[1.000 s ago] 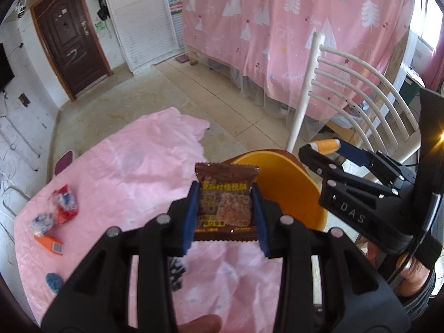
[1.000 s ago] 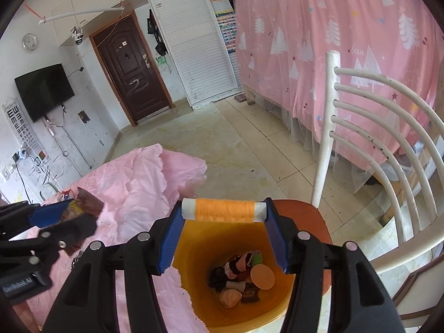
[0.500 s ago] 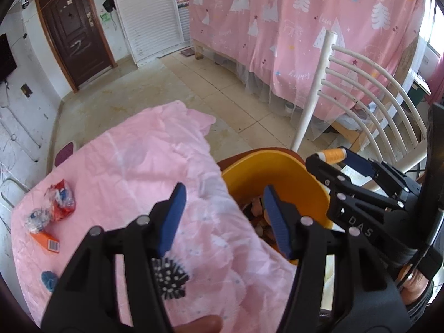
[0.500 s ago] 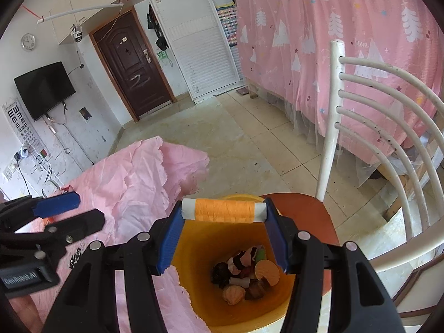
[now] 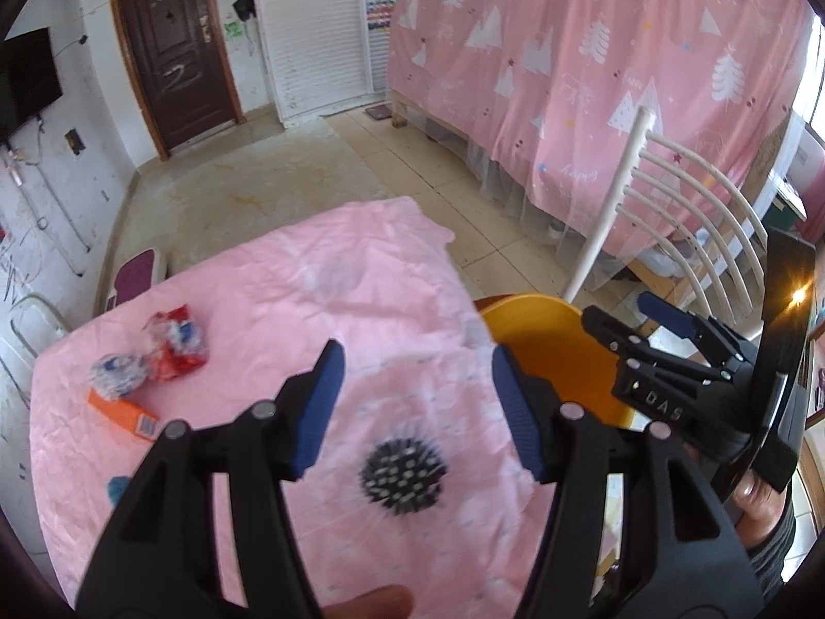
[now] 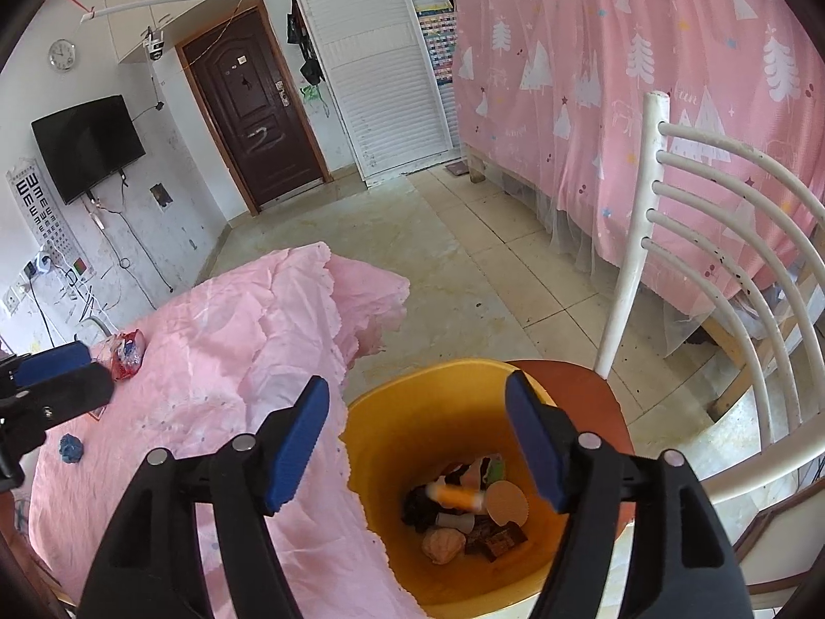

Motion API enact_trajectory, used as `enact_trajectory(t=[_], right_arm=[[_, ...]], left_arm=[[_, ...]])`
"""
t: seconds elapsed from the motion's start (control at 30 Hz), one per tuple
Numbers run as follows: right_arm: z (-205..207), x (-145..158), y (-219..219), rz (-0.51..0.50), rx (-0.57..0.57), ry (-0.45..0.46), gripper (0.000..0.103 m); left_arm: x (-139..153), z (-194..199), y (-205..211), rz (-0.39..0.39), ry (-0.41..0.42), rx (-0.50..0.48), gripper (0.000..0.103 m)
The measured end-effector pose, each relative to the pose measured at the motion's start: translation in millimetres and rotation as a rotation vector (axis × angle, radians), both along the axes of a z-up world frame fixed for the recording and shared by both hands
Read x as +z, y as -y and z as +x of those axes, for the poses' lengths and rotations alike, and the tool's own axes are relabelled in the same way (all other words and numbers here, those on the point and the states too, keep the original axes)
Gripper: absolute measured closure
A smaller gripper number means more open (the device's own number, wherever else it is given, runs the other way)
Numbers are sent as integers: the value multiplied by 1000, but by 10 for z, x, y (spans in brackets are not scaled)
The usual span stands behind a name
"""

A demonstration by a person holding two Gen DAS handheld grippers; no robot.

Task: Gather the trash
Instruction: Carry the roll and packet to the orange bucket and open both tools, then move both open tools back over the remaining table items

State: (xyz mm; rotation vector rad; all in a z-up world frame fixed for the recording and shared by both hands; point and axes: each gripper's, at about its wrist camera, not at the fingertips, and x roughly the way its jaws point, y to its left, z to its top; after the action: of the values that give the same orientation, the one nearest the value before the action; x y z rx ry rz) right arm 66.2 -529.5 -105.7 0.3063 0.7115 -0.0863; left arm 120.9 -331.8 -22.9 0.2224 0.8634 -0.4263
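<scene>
My left gripper [image 5: 416, 361] is open and empty above the pink tablecloth [image 5: 319, 309]. A black spiky ball [image 5: 403, 474] lies just below it. Further left lie a red wrapper [image 5: 178, 343], a crumpled blue-white wrapper [image 5: 116, 374], an orange box [image 5: 124, 412] and a blue lump [image 5: 116, 487]. My right gripper [image 6: 417, 389] hangs over the yellow bin [image 6: 392, 443], its jaws opening with nothing between them. An orange spool [image 6: 456, 495] drops, blurred, onto the trash at the bin's bottom.
The bin stands on a brown chair seat [image 6: 582, 387] with a white slatted back [image 6: 722, 258], right beside the table's edge. A pink curtain [image 6: 644, 77] hangs behind. Tiled floor lies beyond the table. A person's hand [image 5: 758, 495] holds the right gripper.
The left gripper let go of a brown snack packet at the bin, opened, and swung left over the table. The right gripper opened and released the orange spool into the bin.
</scene>
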Motion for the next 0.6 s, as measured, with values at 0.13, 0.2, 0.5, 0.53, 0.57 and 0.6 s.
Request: enact_trajectory(t=[0.13, 0.2, 0.5, 0.53, 0.57, 0.6], right_arm=[[17, 51, -109, -8, 13, 5, 42], [29, 85, -169, -13, 22, 8, 42], [100, 234, -574, -52, 80, 19, 42], [109, 251, -629, -59, 87, 19, 42], [119, 266, -663, -63, 92, 20, 42], [130, 285, -712, -67, 98, 20, 42]], left_arm=[[16, -15, -239, -17, 1, 39, 45], [13, -33, -383, -23, 2, 61, 45], [3, -46, -901, -52, -1, 151, 45], [7, -50, -941, -55, -1, 156, 45], [13, -51, -992, -60, 0, 162, 45], [17, -55, -1041, -64, 1, 168, 45]])
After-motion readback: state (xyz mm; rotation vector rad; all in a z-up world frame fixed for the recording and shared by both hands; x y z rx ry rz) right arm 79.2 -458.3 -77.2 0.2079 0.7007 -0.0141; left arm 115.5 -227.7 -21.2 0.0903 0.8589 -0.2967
